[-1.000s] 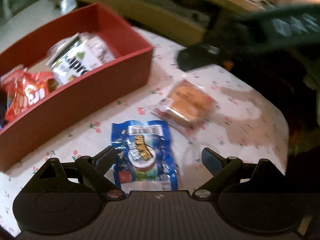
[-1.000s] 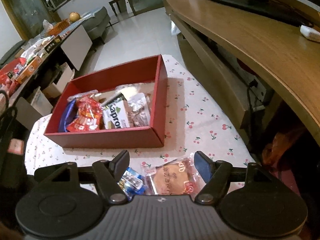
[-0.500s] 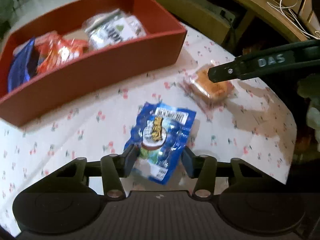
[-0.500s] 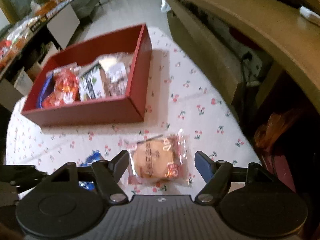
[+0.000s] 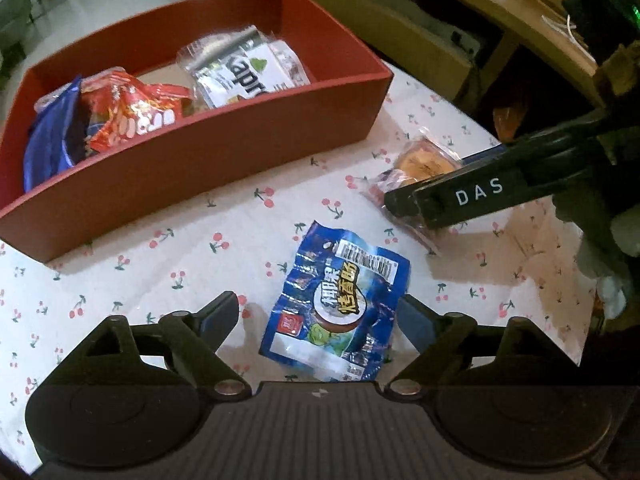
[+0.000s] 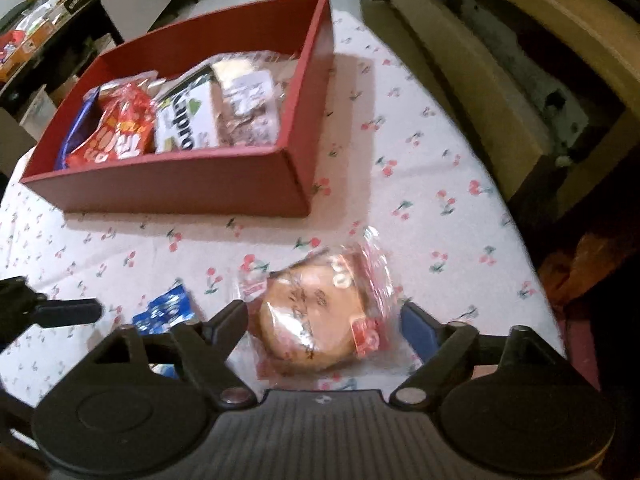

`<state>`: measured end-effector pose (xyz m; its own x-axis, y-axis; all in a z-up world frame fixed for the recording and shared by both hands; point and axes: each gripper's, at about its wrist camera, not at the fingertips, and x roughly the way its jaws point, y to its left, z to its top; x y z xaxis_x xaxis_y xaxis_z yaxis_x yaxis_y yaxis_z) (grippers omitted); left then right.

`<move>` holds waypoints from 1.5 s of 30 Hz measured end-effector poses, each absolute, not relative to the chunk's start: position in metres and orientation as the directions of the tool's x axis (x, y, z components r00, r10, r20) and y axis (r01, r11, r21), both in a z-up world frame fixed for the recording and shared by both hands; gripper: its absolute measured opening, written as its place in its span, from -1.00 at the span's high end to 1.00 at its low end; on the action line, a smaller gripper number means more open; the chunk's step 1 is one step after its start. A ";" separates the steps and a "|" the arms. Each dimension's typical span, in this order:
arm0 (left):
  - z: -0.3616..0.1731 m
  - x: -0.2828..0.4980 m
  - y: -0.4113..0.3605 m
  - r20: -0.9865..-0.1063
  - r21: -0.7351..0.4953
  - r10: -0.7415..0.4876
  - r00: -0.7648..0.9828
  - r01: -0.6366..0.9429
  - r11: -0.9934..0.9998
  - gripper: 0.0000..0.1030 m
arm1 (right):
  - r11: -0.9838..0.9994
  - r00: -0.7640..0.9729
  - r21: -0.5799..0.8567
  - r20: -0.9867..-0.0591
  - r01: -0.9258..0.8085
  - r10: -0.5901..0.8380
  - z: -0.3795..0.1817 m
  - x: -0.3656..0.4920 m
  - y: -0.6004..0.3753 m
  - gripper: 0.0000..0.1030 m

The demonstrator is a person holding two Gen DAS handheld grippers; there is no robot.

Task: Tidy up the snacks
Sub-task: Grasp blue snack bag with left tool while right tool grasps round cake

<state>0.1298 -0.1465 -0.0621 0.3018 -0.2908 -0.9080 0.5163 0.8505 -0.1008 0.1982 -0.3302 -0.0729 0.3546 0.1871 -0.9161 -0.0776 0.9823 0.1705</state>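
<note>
- One red box (image 5: 208,168), rectangular, matte card walls, upper left of my left view; I count four crinkled packets inside: blue, red, white-green, clear.
- One glossy blue foil packet (image 5: 340,304), lower centre, flat on the cherry-print tablecloth (image 5: 180,248), between my left gripper (image 5: 320,316) fingers; jaws opening, pads clear of it.
- One round bun in clear wrap (image 6: 320,320), lower centre of my right view, between my right gripper (image 6: 320,320) fingers; jaws opening, not gripping.

Dim indoor light; bench (image 5: 208,248) brightest, surroundings dark. Box (image 6: 180,184) casts soft shadow rightward. Right view motion-blurred, left sharper. Strong fisheye bending, dark corners.
</note>
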 end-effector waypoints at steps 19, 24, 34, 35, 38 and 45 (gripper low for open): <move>-0.079 0.124 -0.174 -0.924 0.020 -0.213 0.318 0.596 0.803 -0.56 | 0.974 0.403 0.183 -0.888 -0.132 0.222 -0.054 0.177 -0.333 -0.33; -0.078 0.119 -0.161 -0.927 0.003 -0.215 0.308 0.578 0.816 -0.53 | 0.971 0.421 0.208 -0.875 -0.118 0.239 -0.046 0.166 -0.337 -0.19; -0.072 0.104 -0.128 -0.935 -0.033 -0.210 0.285 0.520 0.853 -0.52 | 0.963 0.377 0.266 -0.889 -0.042 0.262 -0.052 0.143 -0.356 -0.29; -0.072 0.104 -0.125 -0.935 -0.029 -0.206 0.288 0.516 0.856 -0.52 | 0.966 0.374 0.255 -0.893 -0.038 0.251 -0.052 0.139 -0.356 -0.36; -0.070 0.105 -0.121 -0.935 -0.041 -0.213 0.283 0.511 0.859 -0.52 | 0.975 0.304 0.220 -0.927 -0.041 0.221 -0.057 0.124 -0.349 -0.69; -0.068 0.105 -0.129 -0.932 -0.058 -0.238 0.273 0.536 0.842 -0.52 | 0.968 0.301 0.096 -0.939 -0.234 0.166 -0.039 0.101 -0.319 -0.84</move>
<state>0.1046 -0.1292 -0.0681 0.2733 -0.2384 -0.9319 0.5358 0.8424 -0.0584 0.1006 -0.3195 -0.0389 0.3006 0.1658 -0.9392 -0.2339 0.9675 0.0959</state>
